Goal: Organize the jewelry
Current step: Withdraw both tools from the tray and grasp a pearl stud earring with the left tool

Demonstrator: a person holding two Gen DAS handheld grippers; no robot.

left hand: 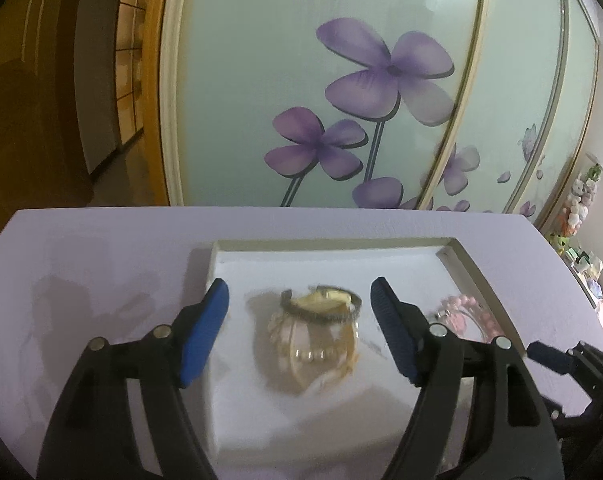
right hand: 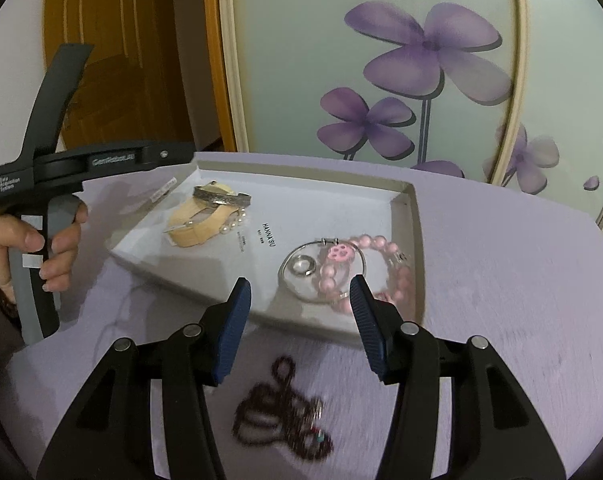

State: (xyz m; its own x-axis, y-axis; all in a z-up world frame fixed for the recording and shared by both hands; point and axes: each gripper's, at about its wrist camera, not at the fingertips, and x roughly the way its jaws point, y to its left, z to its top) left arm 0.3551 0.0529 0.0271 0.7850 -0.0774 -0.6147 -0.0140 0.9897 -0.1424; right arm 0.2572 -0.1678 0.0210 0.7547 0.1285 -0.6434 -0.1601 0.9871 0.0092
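A white shallow tray [right hand: 413,216] lies on the lilac table. At its left lie a silver cuff bangle [right hand: 221,196], a beige strap [right hand: 197,228] and a pearl bracelet [right hand: 231,224]; the same pile [left hand: 317,328] shows blurred in the left wrist view. At the tray's right lie a pink bead bracelet [right hand: 381,248], a thin silver bangle [right hand: 301,256] and a ring [right hand: 300,266]. A dark bead necklace [right hand: 281,420] lies on the table in front of the tray. My left gripper [left hand: 299,332] is open above the pile. My right gripper [right hand: 297,328] is open above the necklace.
The tray [left hand: 461,256] sits mid-table. A glass wardrobe door with purple flowers [left hand: 381,72] stands behind the table. A wooden door [right hand: 113,40] is at the left. Plush toys [left hand: 581,200] hang at the far right. The right gripper's tip [left hand: 549,356] shows in the left view.
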